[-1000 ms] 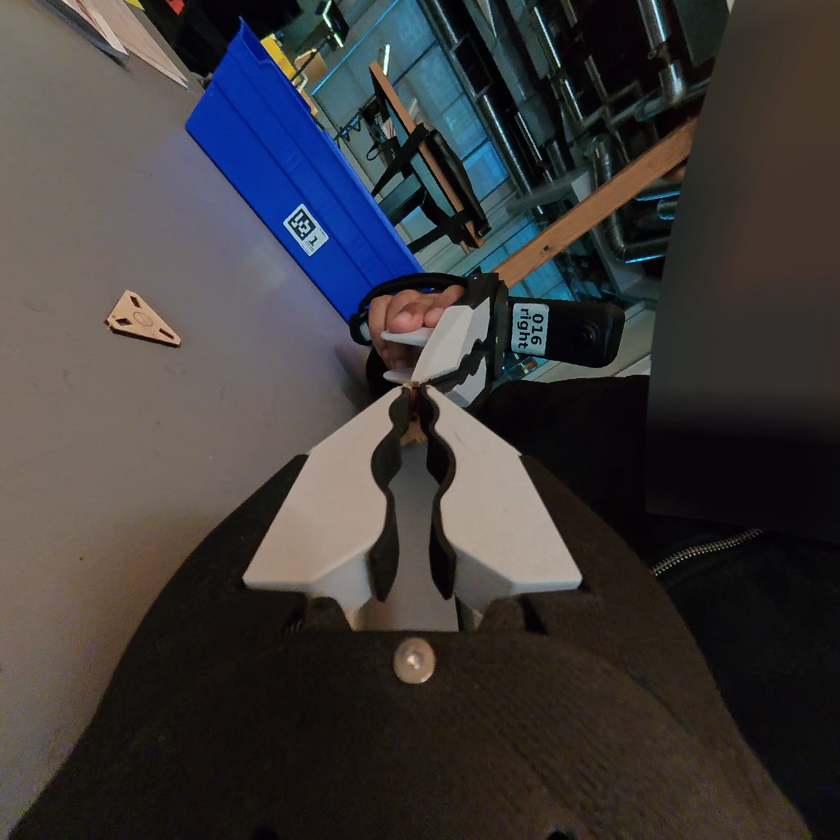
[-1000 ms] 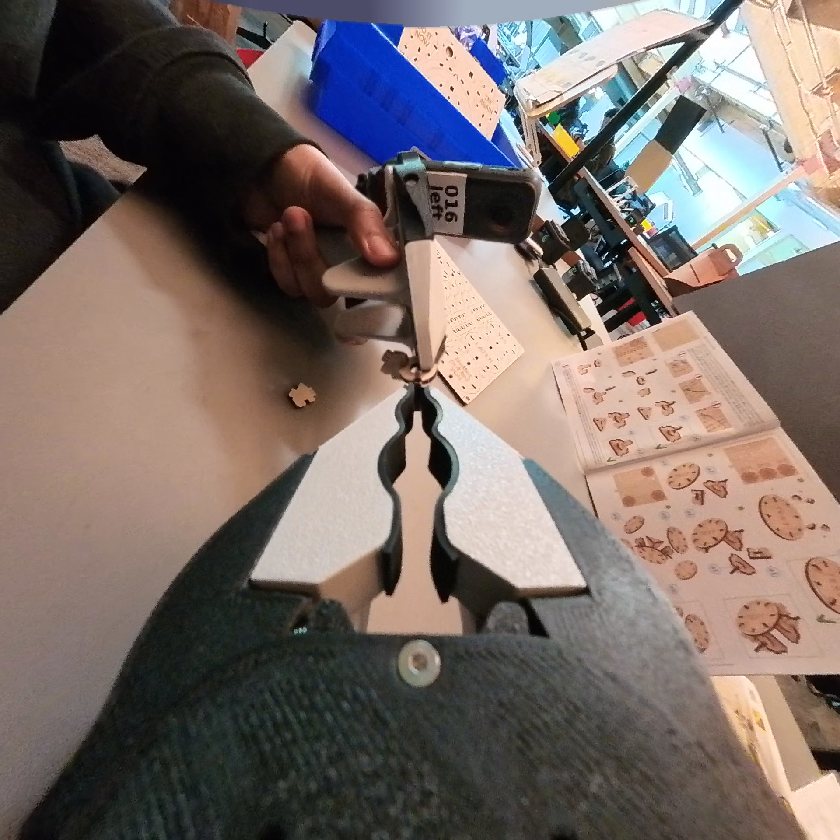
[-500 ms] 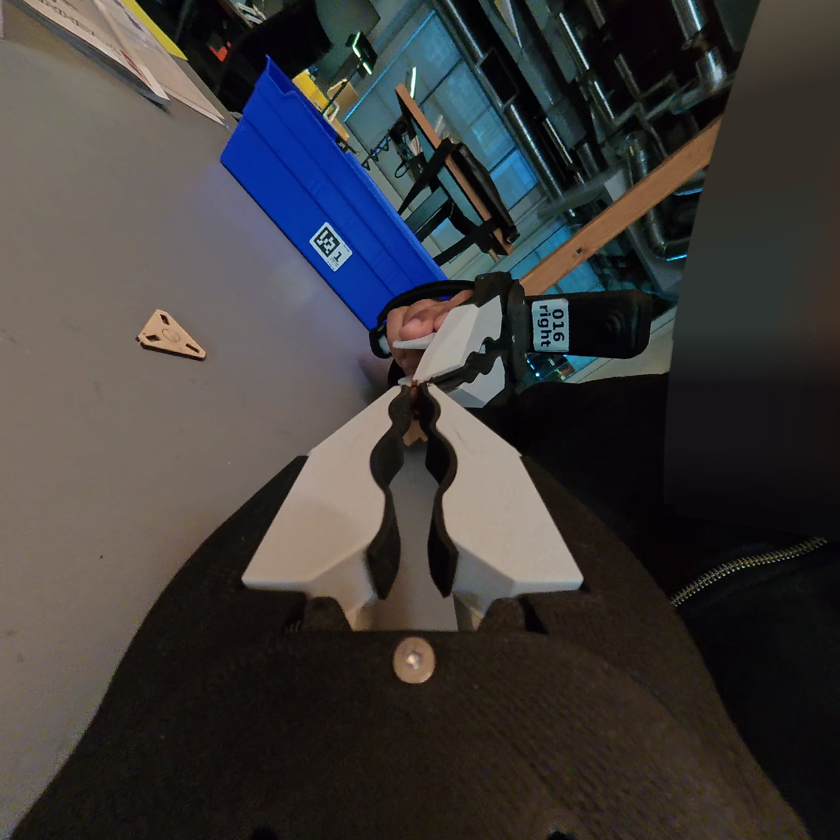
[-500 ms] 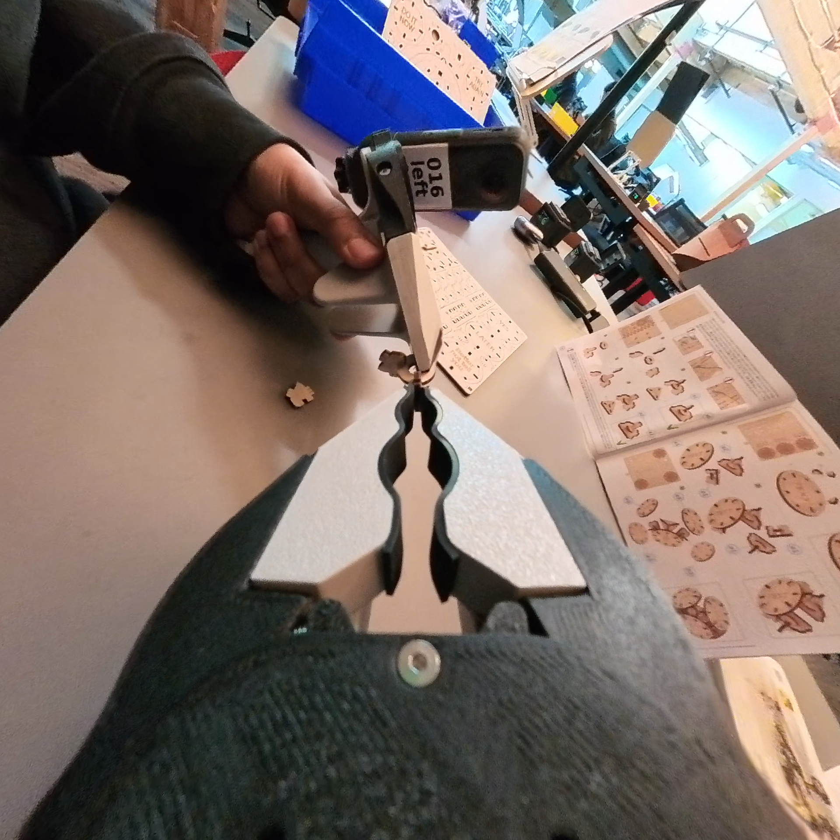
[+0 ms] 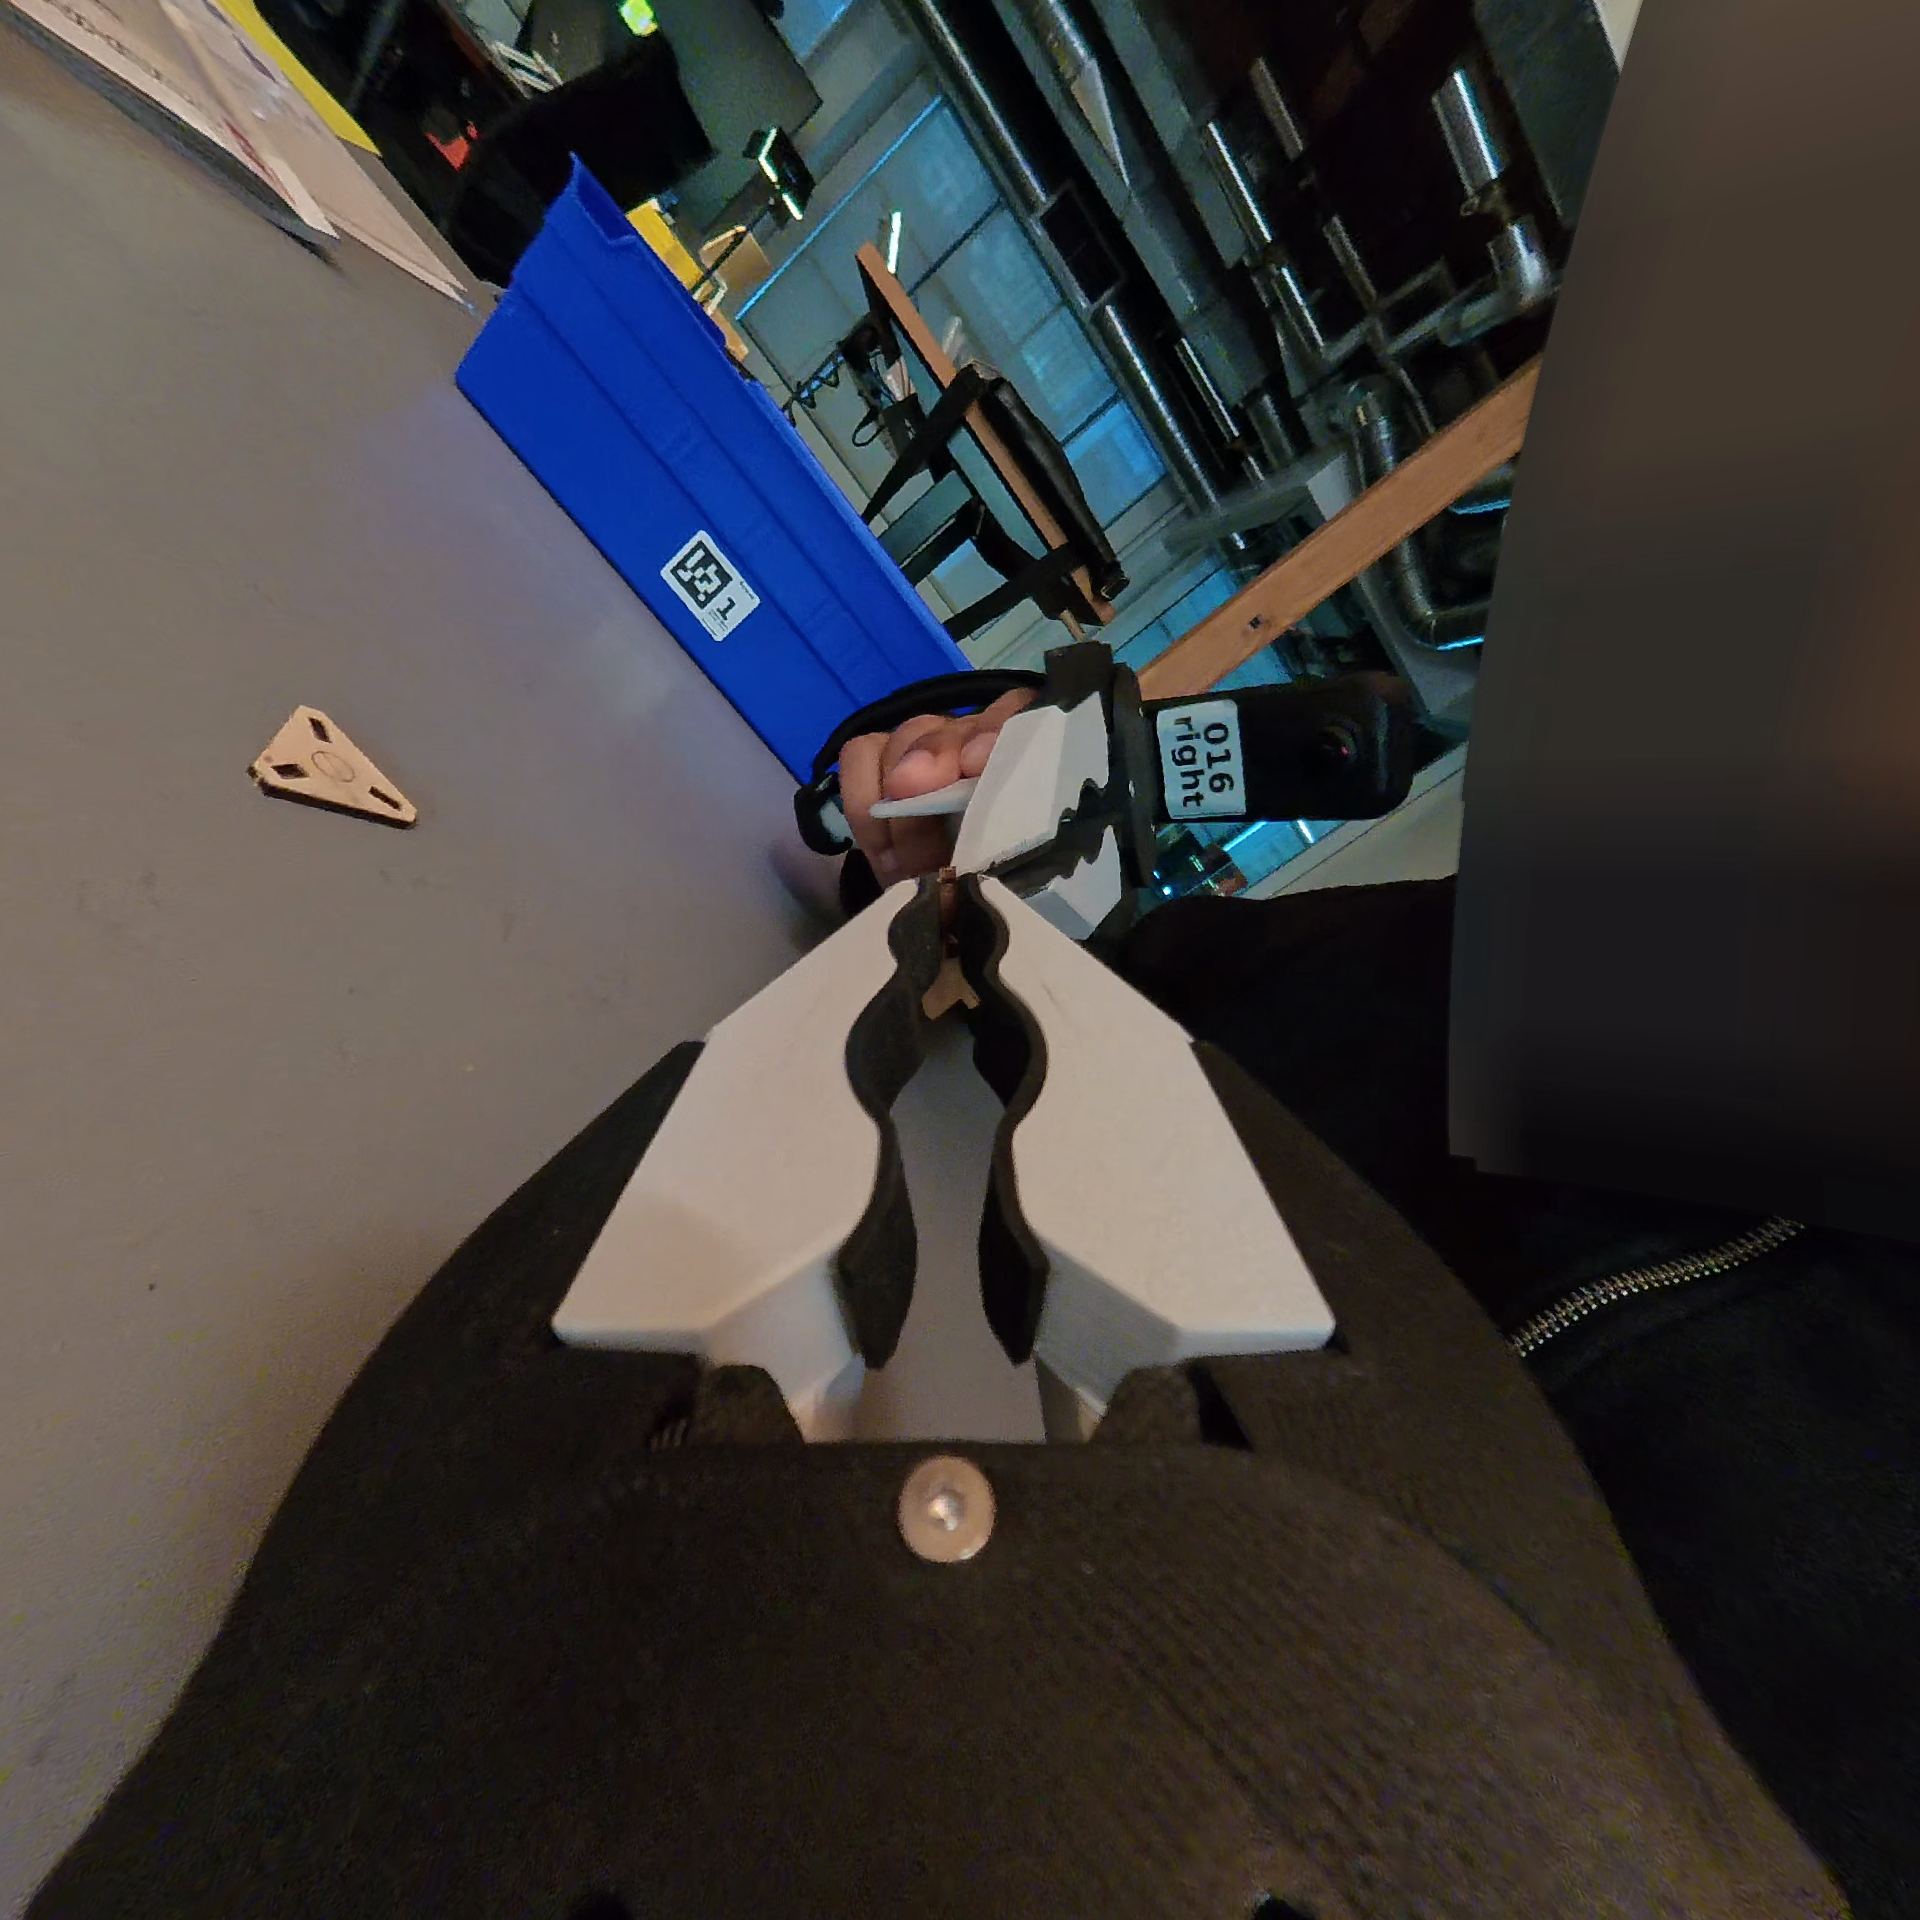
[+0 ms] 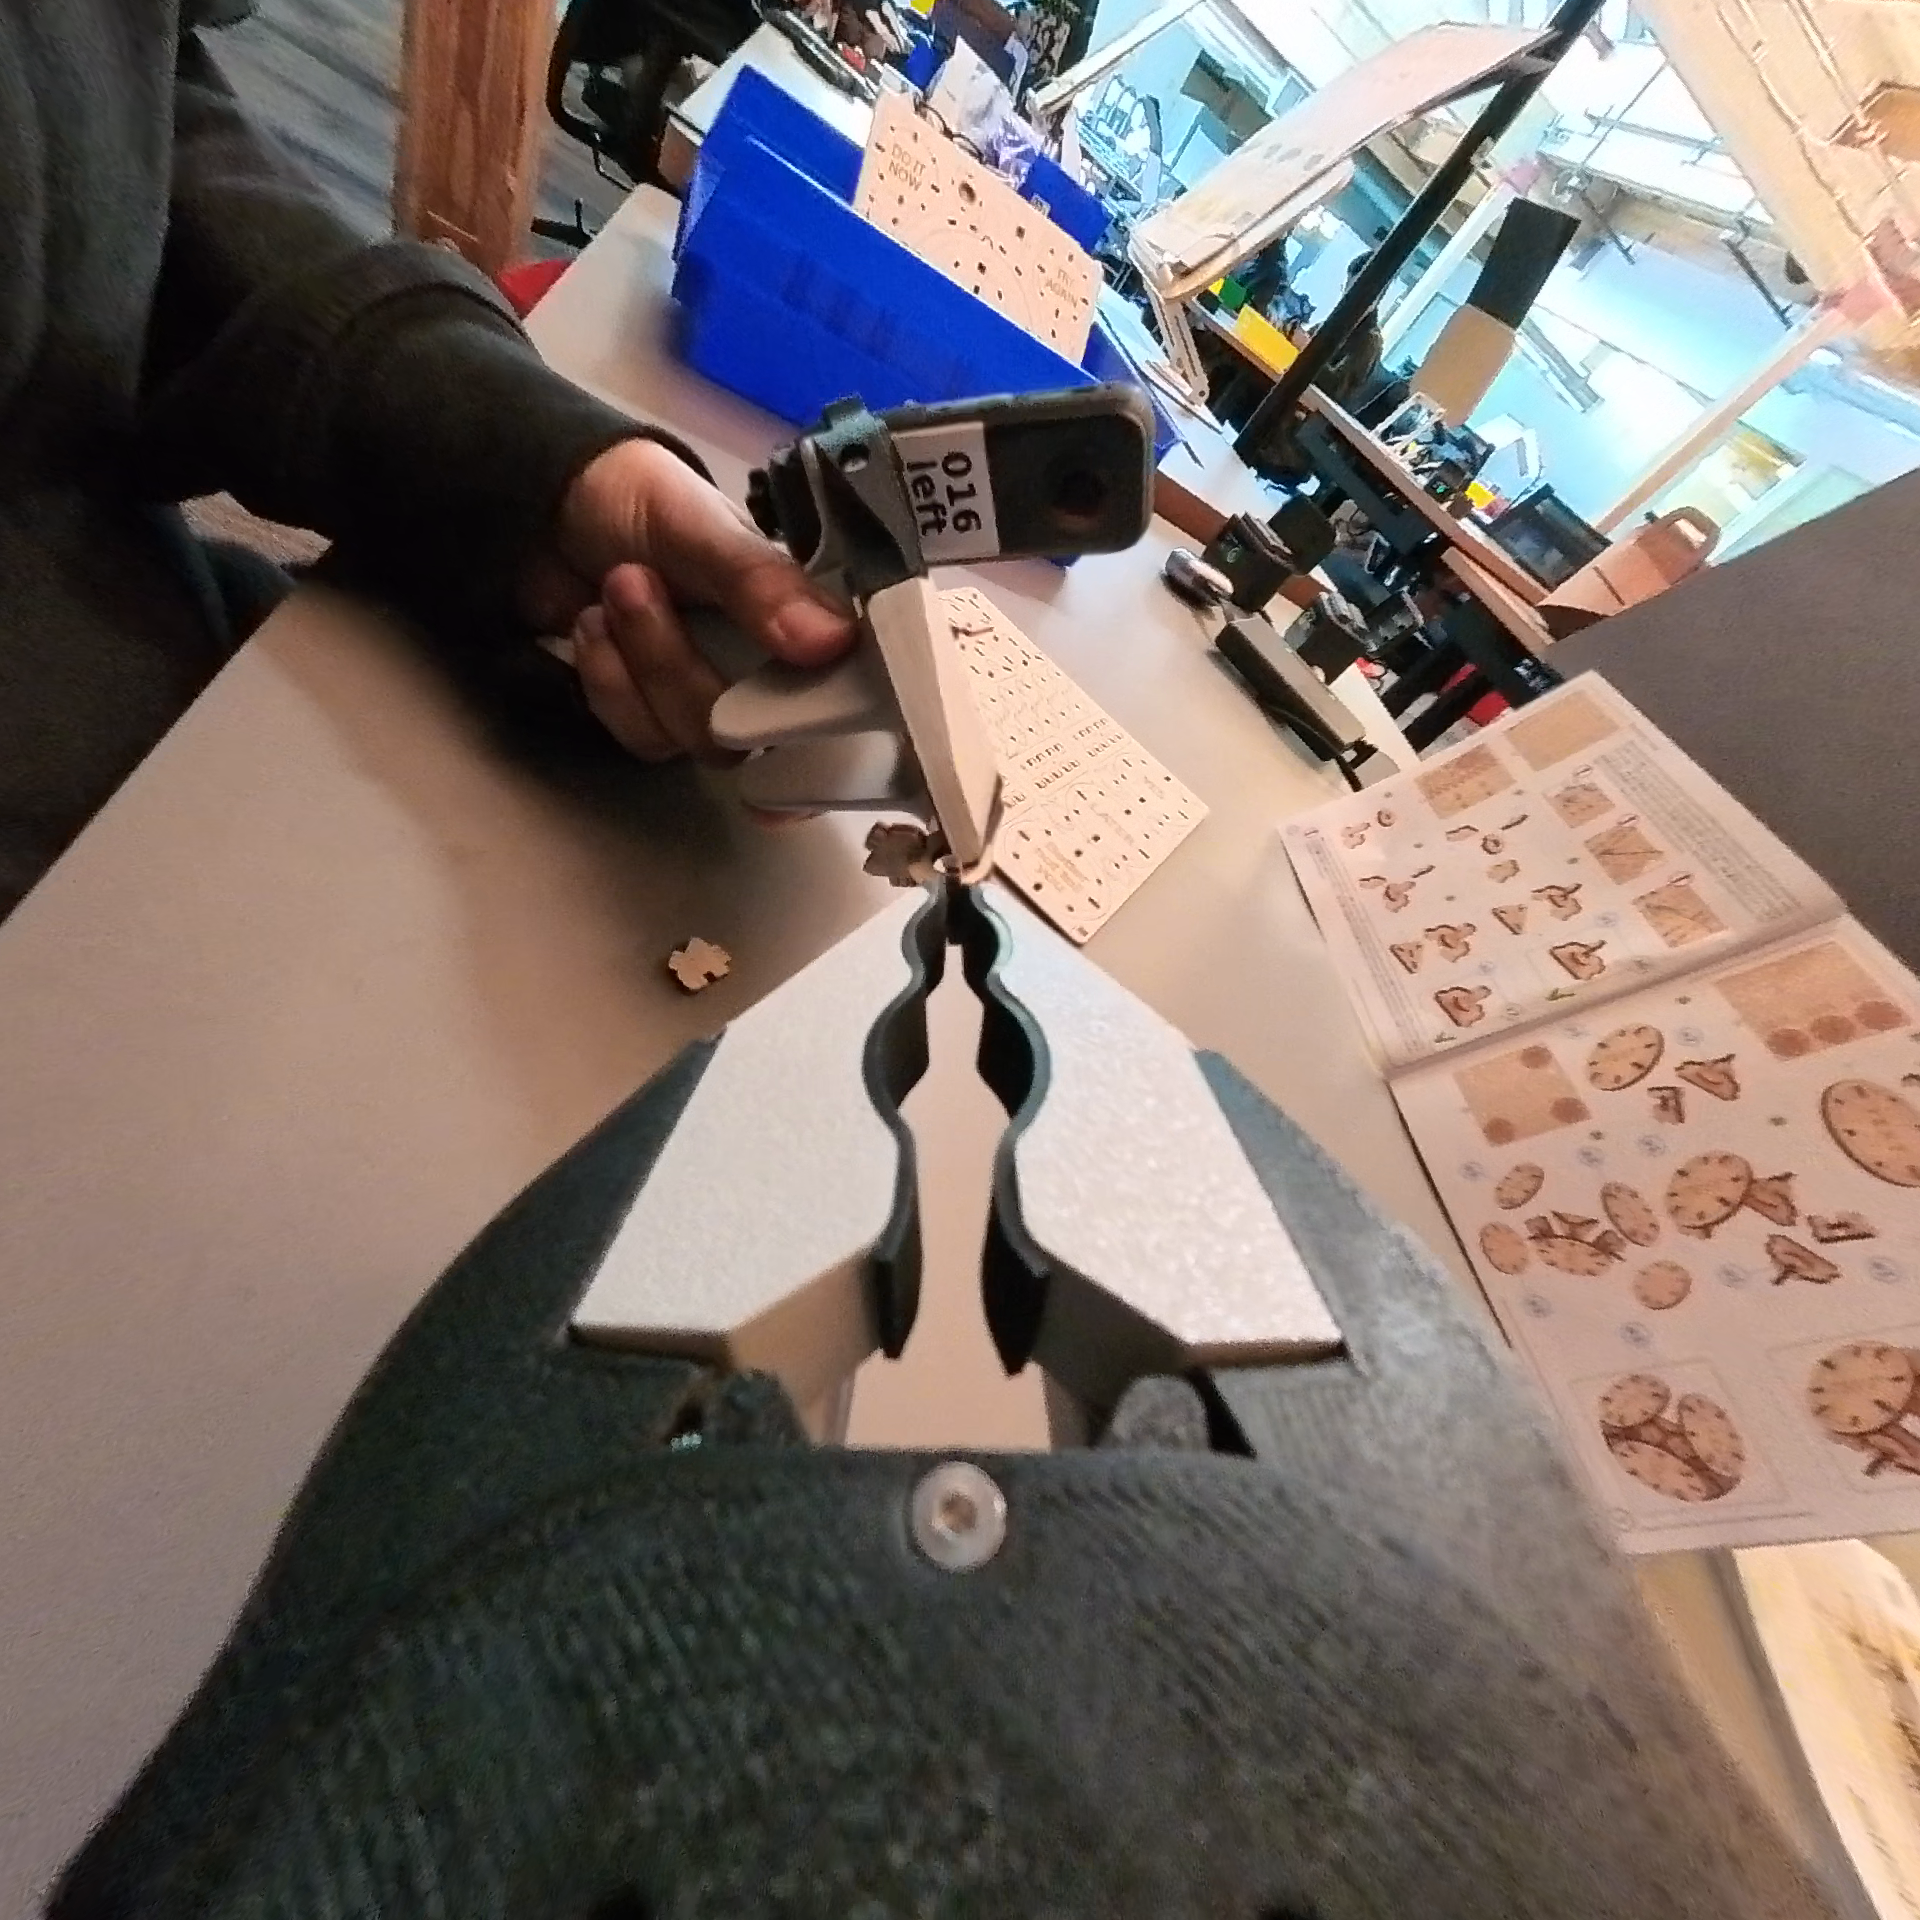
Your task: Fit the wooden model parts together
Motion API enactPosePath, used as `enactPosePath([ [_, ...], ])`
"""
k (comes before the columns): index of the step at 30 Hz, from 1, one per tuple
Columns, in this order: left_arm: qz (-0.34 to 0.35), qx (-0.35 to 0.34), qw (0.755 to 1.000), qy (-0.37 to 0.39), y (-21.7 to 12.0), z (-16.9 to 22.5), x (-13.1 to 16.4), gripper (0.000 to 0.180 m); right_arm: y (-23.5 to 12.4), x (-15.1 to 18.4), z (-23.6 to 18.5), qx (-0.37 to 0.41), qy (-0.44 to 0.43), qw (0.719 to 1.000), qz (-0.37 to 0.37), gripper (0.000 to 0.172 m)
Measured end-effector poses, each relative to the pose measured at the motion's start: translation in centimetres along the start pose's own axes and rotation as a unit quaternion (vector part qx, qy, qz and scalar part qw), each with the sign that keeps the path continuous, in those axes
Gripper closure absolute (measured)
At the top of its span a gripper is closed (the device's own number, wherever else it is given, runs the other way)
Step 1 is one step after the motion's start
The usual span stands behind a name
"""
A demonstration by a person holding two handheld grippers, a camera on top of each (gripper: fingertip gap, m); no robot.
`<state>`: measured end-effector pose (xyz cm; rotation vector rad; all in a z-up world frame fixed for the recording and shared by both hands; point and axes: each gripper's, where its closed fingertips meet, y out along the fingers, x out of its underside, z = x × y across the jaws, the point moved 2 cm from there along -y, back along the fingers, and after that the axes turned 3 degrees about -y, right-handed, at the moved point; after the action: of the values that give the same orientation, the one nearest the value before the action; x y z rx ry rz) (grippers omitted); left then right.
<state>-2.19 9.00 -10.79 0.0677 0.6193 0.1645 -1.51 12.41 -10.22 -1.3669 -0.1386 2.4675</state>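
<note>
My left gripper (image 5: 943, 896) is shut on a small flat wooden piece (image 5: 943, 987), which shows between its dark pads. In the right wrist view the left gripper (image 6: 961, 847) points down, and the clover-shaped piece (image 6: 896, 852) sticks out to the left of its tips. My right gripper (image 6: 951, 902) is shut, its tips right under the left gripper's tips and the piece. In the left wrist view the right gripper (image 5: 966, 871) meets mine tip to tip above the grey table (image 5: 312, 1039). A hand holds each gripper.
A blue bin (image 5: 675, 499) stands at the table's far side. A triangular wooden piece (image 5: 330, 767) lies on the table. A small clover-shaped piece (image 6: 698, 961), a perforated wooden sheet (image 6: 1081, 810) and an open instruction booklet (image 6: 1610, 1039) lie near the grippers. My left and right fingertips are right by each other.
Both grippers stay shut and tip to tip. They have tilted and shifted slightly together, and the left gripper's hold on the wooden piece is unchanged.
</note>
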Motion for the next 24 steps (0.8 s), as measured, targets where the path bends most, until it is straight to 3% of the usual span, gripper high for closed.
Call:
enactPosePath([
  [9, 0.007, 0.033, 0.999, 0.026, 0.0, 1.1, -0.5, 0.180, -0.5, -0.8, 0.4, 0.013, -0.026, 0.999, 0.032, 0.170],
  [11, 0.012, 0.026, 0.999, 0.042, -0.1, 1.1, -0.7, 0.180, -0.5, -0.6, 0.6, 0.015, -0.030, 0.999, 0.027, 0.154],
  [12, 0.014, 0.023, 0.999, 0.045, -0.2, 1.1, -0.8, 0.180, -0.6, -0.5, 0.6, 0.015, -0.030, 0.999, 0.024, 0.153],
  [24, 0.003, 0.026, 0.997, 0.067, 0.0, 1.4, -0.5, 0.180, -0.8, -0.5, 0.5, 0.004, -0.034, 0.999, 0.025, 0.172],
])
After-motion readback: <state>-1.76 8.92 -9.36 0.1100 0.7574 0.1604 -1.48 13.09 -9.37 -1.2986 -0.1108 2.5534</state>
